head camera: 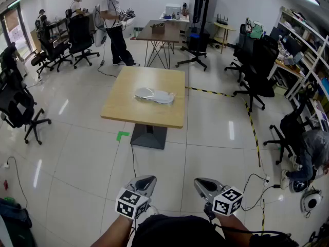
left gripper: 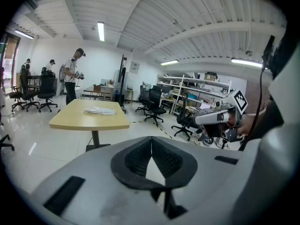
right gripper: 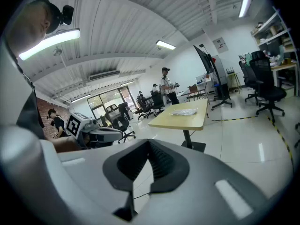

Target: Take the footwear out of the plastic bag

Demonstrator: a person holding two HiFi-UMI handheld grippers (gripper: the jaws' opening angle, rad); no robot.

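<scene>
Down at the person's waist, the left gripper (head camera: 145, 182) and the right gripper (head camera: 204, 184) sit side by side, both closed on nothing. Well apart from them, across the tiled floor, stands the desk (head camera: 146, 115). Near its middle lies the plastic bag (head camera: 154, 94) with a pale shape inside, presumably the footwear. The task looks not yet begun — only the approach is in hand. Next, I'd judge, comes walking up and opening the jaws — one gripper to pin the bag, the other to draw the footwear out.
</scene>
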